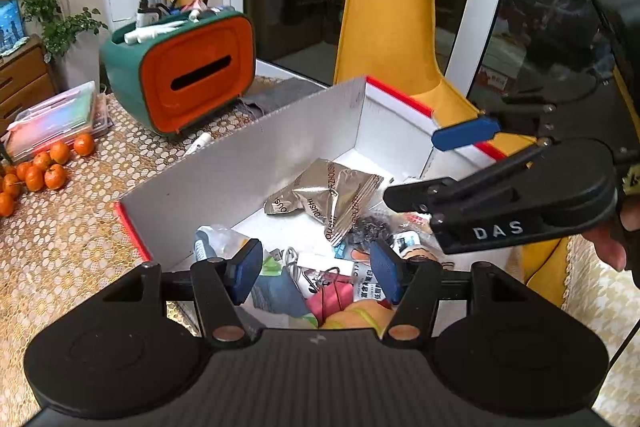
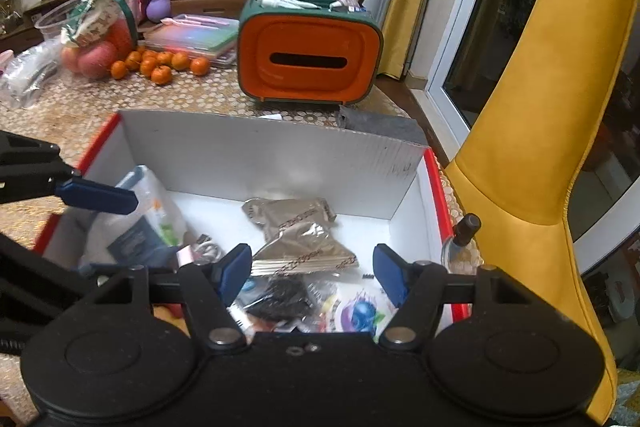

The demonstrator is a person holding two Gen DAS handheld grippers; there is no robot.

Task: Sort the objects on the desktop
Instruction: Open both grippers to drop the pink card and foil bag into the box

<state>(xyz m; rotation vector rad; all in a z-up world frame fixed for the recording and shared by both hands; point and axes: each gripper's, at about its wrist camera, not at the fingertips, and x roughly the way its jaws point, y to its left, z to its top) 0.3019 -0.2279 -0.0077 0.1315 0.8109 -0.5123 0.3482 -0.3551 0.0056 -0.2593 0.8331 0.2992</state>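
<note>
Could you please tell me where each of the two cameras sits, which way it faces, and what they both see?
Left wrist view: on the left hand-held gripper, looking down into the cardboard box; its open blue fingers show, with the right hand-held gripper alongside.
Right wrist view: on the right hand-held gripper, facing the same box from its other side; its open fingers show, and a left finger.
Shared: box, silver foil packets, orange tissue box, tangerines.
</note>
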